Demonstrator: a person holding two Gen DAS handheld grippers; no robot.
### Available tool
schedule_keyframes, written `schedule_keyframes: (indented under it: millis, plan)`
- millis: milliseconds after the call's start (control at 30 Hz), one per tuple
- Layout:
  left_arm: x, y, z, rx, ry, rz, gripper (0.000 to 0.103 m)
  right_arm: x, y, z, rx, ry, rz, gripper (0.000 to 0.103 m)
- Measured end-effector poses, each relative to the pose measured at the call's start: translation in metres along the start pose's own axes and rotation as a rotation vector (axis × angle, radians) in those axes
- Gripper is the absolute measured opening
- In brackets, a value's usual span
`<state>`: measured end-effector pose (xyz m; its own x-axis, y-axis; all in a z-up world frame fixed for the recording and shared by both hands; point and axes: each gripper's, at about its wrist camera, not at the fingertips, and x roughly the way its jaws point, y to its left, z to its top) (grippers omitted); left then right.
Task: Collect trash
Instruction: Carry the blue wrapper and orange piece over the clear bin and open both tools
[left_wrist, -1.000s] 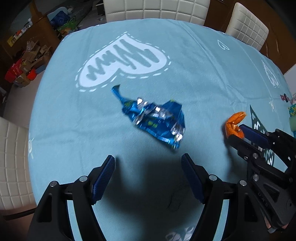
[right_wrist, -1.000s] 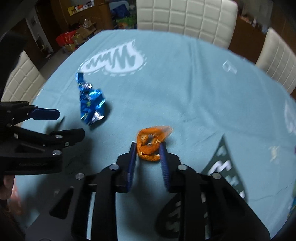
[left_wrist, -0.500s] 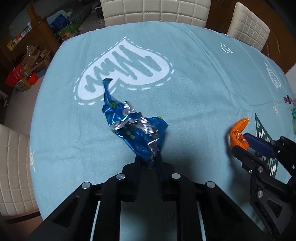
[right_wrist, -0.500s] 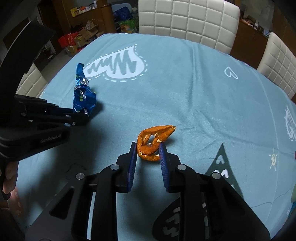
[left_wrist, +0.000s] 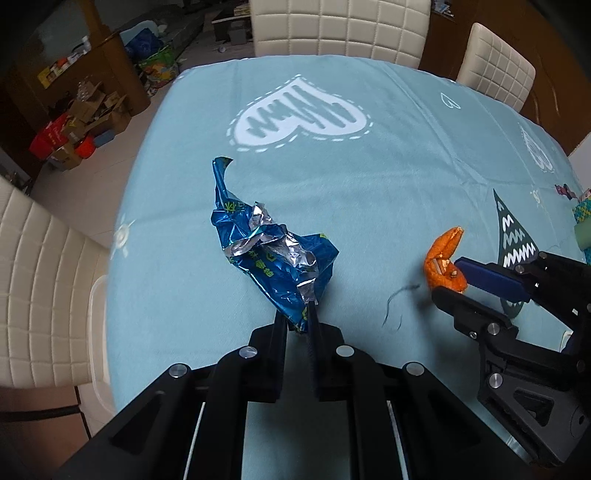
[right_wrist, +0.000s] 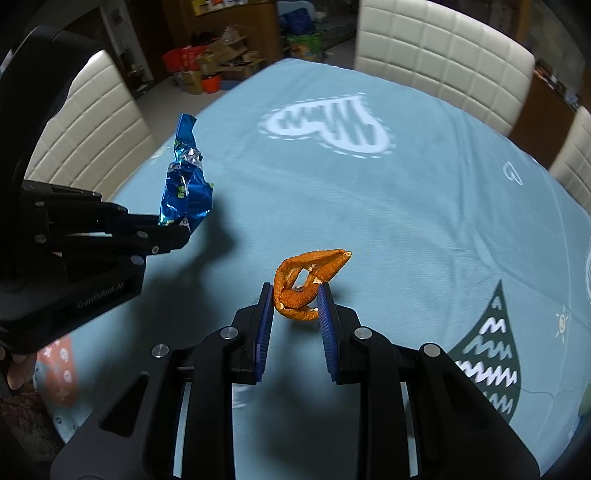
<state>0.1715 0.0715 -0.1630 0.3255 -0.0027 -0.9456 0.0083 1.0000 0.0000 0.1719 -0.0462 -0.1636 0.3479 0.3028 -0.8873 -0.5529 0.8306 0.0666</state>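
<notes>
My left gripper (left_wrist: 296, 320) is shut on the lower edge of a crumpled blue foil wrapper (left_wrist: 269, 254) and holds it up above the light blue tablecloth (left_wrist: 388, 166). The wrapper also shows in the right wrist view (right_wrist: 186, 186), sticking up from the left gripper (right_wrist: 181, 230). My right gripper (right_wrist: 295, 301) is shut on a curled orange peel (right_wrist: 308, 280) and holds it above the cloth. The peel also shows at the right of the left wrist view (left_wrist: 443, 258), in the right gripper (left_wrist: 452, 282).
White padded chairs (left_wrist: 340, 26) stand around the table. Cardboard boxes and red containers (left_wrist: 74, 125) lie on the floor beyond the left edge. A dark thread or hair (left_wrist: 393, 306) lies on the cloth between the grippers. Colourful items (left_wrist: 581, 218) sit at the right edge.
My left gripper closed on the blue wrapper and lifted it off the cloth. My right gripper kept hold of the orange peel and rose with it.
</notes>
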Motion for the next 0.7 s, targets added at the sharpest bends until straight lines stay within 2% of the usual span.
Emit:
schedule_keyframes:
  millis: [700]
  plan:
    - [-0.048,0.09,-0.088,-0.165,-0.032,0.09,0.01,-0.018,0.13,0.0,-0.198,-0.023,0.088,0.027]
